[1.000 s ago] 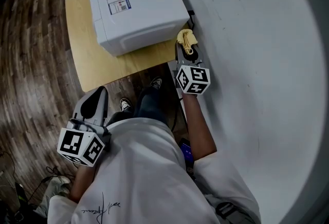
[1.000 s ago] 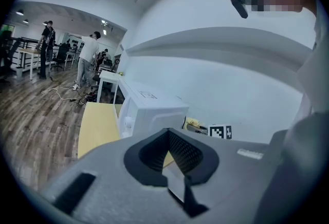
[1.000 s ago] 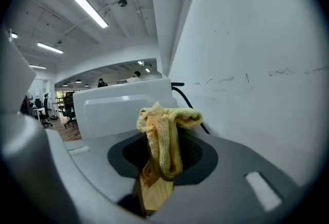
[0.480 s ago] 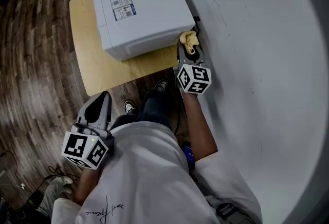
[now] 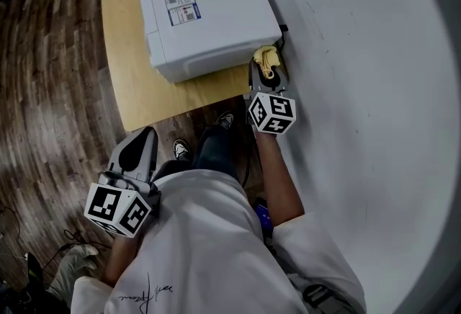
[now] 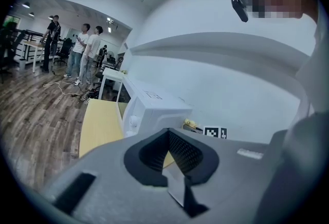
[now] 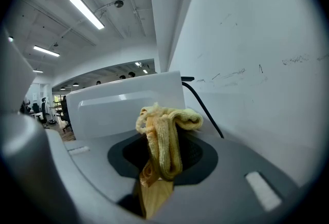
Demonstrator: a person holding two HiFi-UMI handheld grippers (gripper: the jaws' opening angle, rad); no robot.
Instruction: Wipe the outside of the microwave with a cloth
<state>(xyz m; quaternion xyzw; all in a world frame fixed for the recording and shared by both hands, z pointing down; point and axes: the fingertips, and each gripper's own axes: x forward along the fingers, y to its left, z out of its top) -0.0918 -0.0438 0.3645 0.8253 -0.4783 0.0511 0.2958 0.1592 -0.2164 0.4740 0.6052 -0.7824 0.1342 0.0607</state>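
The white microwave (image 5: pixel 209 10) stands on the yellow worktop (image 5: pixel 137 89), along its right edge by the wall (image 5: pixel 360 89). The right tool (image 5: pixel 266 75) is clamped on a bunched yellow cloth (image 5: pixel 266 57), held at the microwave's near right corner above the worktop's near right corner; whether cloth and casing touch cannot be told. A black cable (image 5: pixel 282 32) runs there beside the wall. The left tool (image 5: pixel 137 150) hangs low over the wood floor (image 5: pixel 50 125), well apart from the worktop, its jaws together on nothing

White T-shirt (image 5: pixel 194 248); grey left tongs (image 5: pixel 142 135), right tongs (image 5: pixel 266 69), each with marker cube (image 5: pixel 115 209).
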